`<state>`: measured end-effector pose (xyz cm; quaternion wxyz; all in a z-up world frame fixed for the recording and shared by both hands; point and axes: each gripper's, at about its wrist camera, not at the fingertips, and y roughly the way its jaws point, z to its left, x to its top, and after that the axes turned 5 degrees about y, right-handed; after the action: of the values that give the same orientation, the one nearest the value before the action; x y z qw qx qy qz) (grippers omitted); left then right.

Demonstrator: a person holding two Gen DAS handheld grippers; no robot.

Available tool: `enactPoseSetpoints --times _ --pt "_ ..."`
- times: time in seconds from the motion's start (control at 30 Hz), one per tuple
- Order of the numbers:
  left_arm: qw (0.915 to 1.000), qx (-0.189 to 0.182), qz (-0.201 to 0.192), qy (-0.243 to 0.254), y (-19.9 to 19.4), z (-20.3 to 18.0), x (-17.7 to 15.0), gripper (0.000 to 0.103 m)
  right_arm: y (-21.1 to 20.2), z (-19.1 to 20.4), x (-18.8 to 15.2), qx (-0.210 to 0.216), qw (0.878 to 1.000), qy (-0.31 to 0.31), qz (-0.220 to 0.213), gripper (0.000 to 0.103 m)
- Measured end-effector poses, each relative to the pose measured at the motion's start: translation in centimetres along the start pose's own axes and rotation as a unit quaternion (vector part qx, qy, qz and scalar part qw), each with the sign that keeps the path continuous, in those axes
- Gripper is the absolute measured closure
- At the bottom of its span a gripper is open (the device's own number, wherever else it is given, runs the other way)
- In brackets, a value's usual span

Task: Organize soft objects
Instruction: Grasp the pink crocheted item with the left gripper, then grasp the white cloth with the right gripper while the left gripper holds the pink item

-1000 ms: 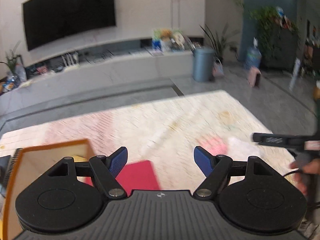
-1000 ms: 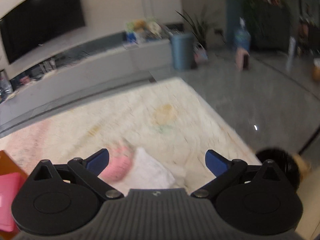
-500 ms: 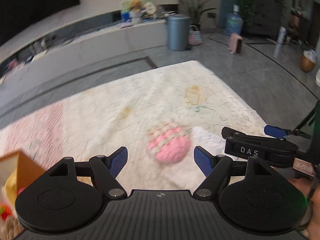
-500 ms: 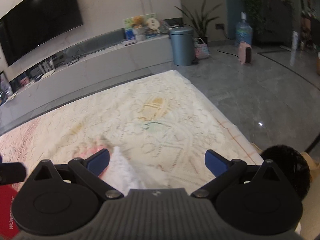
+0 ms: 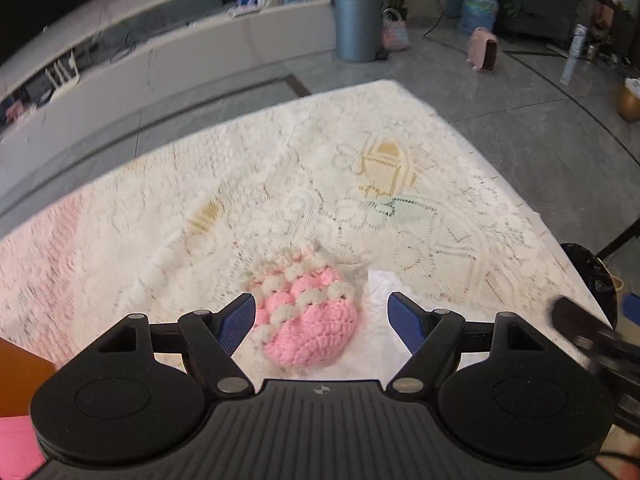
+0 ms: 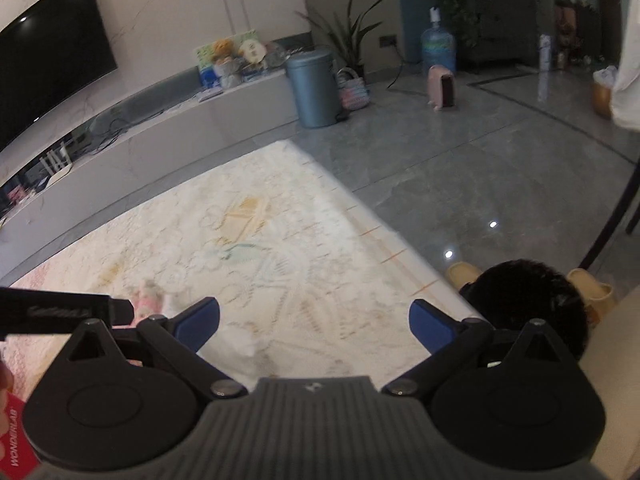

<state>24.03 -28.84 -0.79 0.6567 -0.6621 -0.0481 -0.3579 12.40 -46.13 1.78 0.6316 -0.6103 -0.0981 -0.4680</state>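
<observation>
A pink and cream crocheted pouch [image 5: 306,308] lies on the lace tablecloth [image 5: 360,184], partly on a white cloth [image 5: 394,300]. My left gripper [image 5: 322,318] is open, its blue fingers on either side of the pouch, not touching it. My right gripper [image 6: 314,324] is open and empty over the tablecloth [image 6: 280,248] near its right edge. In the right wrist view the pouch [image 6: 148,298] shows small at the left, behind the left gripper's black finger [image 6: 64,310], with the white cloth [image 6: 240,338] beside it.
An orange box edge [image 5: 22,360] and something pink [image 5: 16,444] sit at the left. A red package [image 6: 16,440] is at the lower left. A black furry object [image 6: 532,300] lies past the table's right edge, above a grey floor with slippers [image 6: 592,288].
My left gripper has swung right from the orange box and closed in on the pink pouch, which now lies between its fingers. My right gripper has shifted right, away from the pouch.
</observation>
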Motion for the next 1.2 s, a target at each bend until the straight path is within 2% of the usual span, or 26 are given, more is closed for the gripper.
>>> enactPoseSetpoints --times 0.13,0.33,0.47,0.67,0.77,0.9,1.0,1.03,1.13,1.2 --pt "0.9992 0.037 0.014 0.004 2.3 -0.3 0.6 0.014 -0.3 -1.5 -0.1 -0.005 1.0 0.014 -0.002 0.004" --pt "0.9977 0.06 0.028 0.016 5.4 -0.2 1.0 0.014 0.7 -2.4 -0.5 -0.001 0.999 0.039 0.019 0.004" --pt "0.9981 0.057 0.022 0.005 6.0 0.4 0.7 0.011 1.1 -1.3 -0.7 -0.021 1.0 0.004 0.018 0.004" --pt "0.999 0.04 0.014 0.015 6.7 1.0 -0.2 0.009 1.7 -2.0 -0.8 0.055 0.994 0.078 0.06 0.004" --pt "0.9987 0.033 0.016 0.036 6.5 0.7 -0.4 0.021 1.5 -2.0 -0.8 0.048 0.994 0.079 0.057 0.004" --pt "0.9966 0.034 0.013 0.074 5.7 -0.1 -0.6 0.049 2.0 -1.5 -1.1 0.016 0.996 0.057 0.065 0.004" --pt "0.9949 0.041 0.001 0.093 4.7 -0.5 -1.0 0.062 2.2 -0.9 -1.2 0.012 0.997 0.042 0.069 0.004" --pt "0.9947 0.04 -0.004 0.095 4.3 -0.4 -1.0 0.077 2.2 -0.7 -1.3 0.016 0.997 0.037 0.069 0.004" --pt "0.9966 0.036 -0.025 0.07 2.0 0.7 -1.3 0.089 2.0 0.0 -1.4 0.036 0.997 0.021 0.067 0.004" --pt "0.9981 0.022 -0.039 0.042 0.2 1.9 -1.5 0.091 2.0 0.4 -1.6 0.047 0.996 0.008 0.071 0.004"
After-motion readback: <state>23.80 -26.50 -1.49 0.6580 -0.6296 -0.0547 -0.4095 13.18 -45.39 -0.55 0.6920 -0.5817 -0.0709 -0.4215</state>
